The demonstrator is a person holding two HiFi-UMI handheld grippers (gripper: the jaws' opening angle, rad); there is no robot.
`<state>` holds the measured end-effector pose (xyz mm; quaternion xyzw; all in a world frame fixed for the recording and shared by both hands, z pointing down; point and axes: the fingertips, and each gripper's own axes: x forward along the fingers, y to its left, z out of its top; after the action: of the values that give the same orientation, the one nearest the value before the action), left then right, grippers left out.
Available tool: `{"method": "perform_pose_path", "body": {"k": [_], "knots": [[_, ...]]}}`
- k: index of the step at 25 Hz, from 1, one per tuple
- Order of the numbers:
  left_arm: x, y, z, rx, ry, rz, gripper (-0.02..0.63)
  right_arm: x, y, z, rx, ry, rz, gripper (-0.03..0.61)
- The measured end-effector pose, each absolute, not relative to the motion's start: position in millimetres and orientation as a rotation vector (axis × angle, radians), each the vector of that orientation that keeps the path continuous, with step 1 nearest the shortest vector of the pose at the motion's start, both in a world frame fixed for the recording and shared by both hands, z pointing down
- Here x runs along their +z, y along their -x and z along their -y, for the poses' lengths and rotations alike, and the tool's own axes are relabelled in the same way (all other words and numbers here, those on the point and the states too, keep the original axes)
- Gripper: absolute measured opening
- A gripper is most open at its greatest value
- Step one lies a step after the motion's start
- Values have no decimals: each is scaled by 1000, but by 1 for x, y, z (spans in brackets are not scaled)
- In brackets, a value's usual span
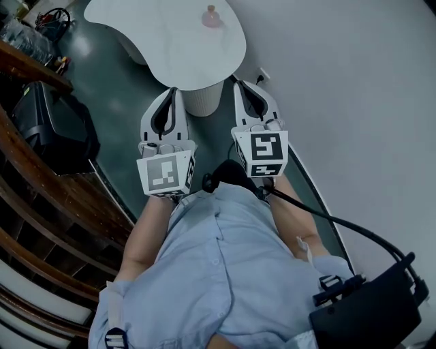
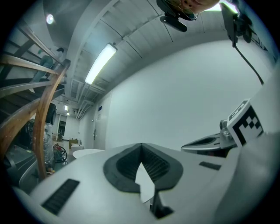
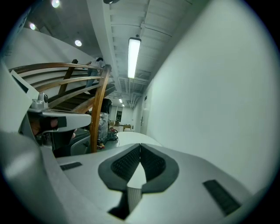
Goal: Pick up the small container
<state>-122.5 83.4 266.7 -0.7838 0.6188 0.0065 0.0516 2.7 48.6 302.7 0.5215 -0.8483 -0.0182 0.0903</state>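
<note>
The small container (image 1: pixel 212 16), a pink bottle-like thing, stands on the far part of a white curvy table (image 1: pixel 170 48) in the head view. A person holds both grippers close to the body, well short of the table's near edge. My left gripper (image 1: pixel 173 91) is shut with nothing in it, and its pads meet at the tip in the left gripper view (image 2: pixel 141 148). My right gripper (image 1: pixel 239 84) is also shut and empty, as the right gripper view (image 3: pixel 140 148) shows. The container shows in neither gripper view.
A wooden stair railing (image 1: pixel 41 198) runs down the left side. A black case (image 1: pixel 51 126) sits on the dark floor beside it. A white wall (image 1: pixel 354 88) rises on the right. A black device (image 1: pixel 371 313) with a cable hangs at the person's right hip.
</note>
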Motion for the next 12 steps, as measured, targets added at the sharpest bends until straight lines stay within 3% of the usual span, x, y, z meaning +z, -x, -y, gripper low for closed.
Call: {"method": "perform_pose_path", "body": {"k": [12], "knots": [[284, 128, -25, -40, 2422, -1878, -2, 320, 7, 3, 5, -1557, 2508, 0]]}}
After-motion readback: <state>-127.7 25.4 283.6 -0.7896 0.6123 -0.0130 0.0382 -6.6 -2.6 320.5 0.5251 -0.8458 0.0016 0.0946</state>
